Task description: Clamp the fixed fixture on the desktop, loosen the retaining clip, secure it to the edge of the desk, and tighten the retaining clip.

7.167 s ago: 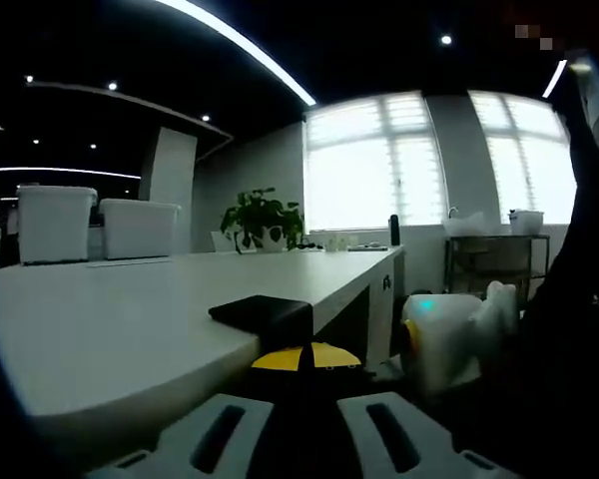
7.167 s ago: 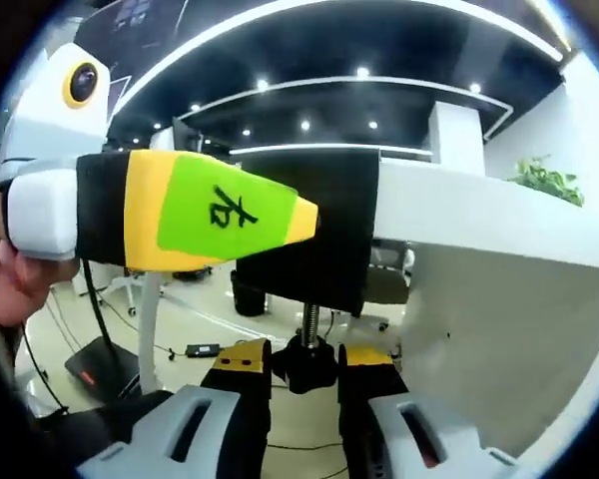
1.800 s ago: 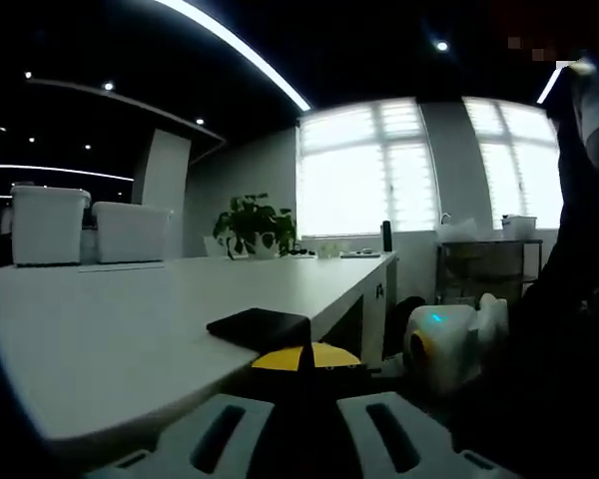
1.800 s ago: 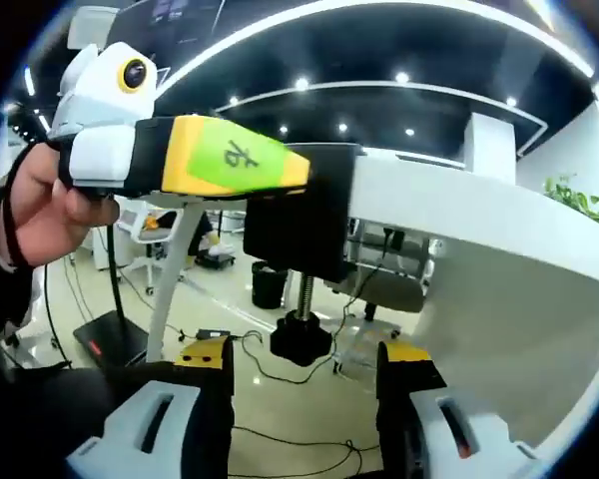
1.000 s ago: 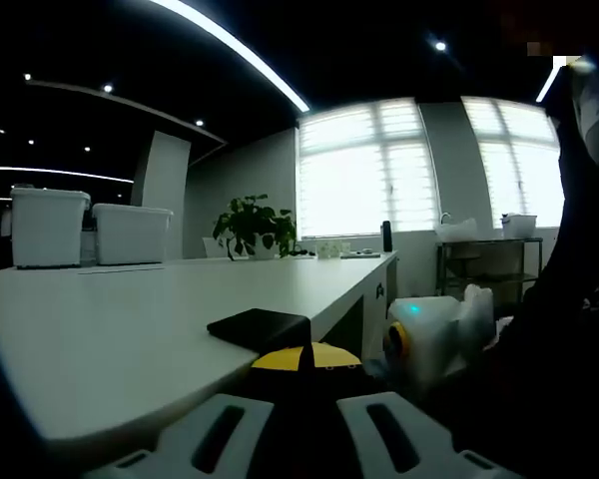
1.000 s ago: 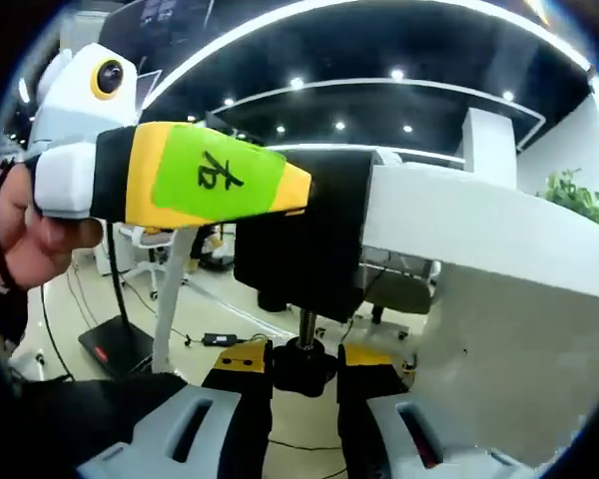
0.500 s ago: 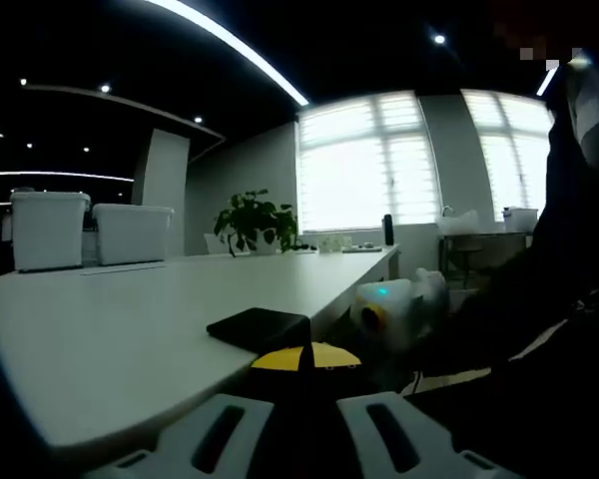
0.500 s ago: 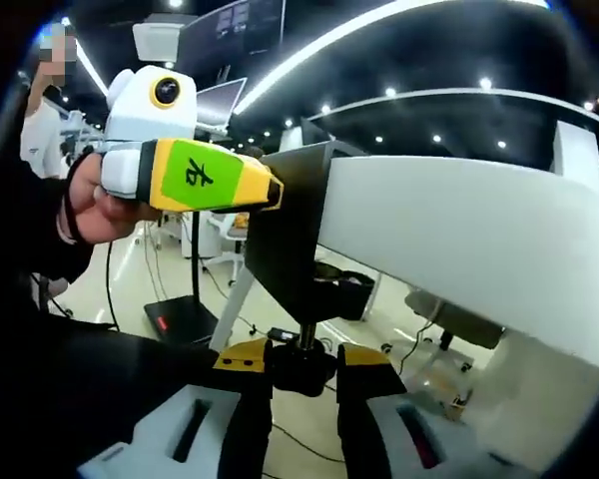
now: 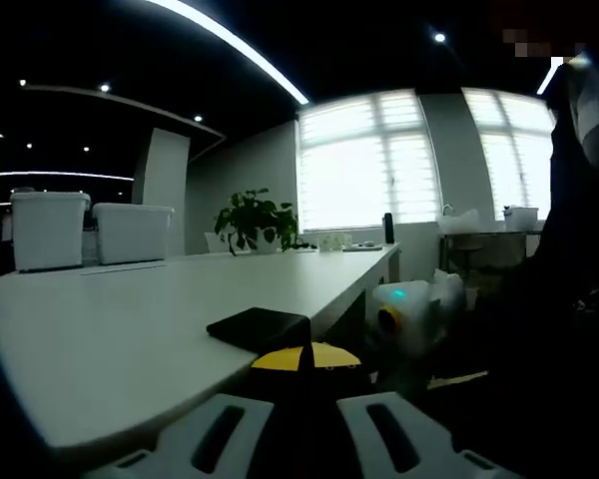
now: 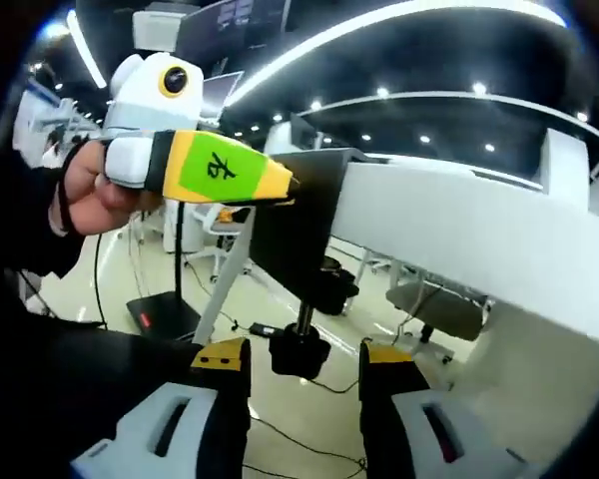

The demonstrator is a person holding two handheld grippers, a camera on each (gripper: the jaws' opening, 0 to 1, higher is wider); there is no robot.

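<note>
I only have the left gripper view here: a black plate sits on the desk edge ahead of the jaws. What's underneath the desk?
Observer: In the right gripper view, the clamp wraps the desk edge, with a screw knob hanging below.
Operator: Is the right hand-held gripper on that knob?
Observer: No. The right hand-held gripper has its jaws open either side of the knob, gaps showing.
Operator: And the left one?
Observer: A hand holds the left hand-held gripper, tip against the clamp's upper part.
</note>
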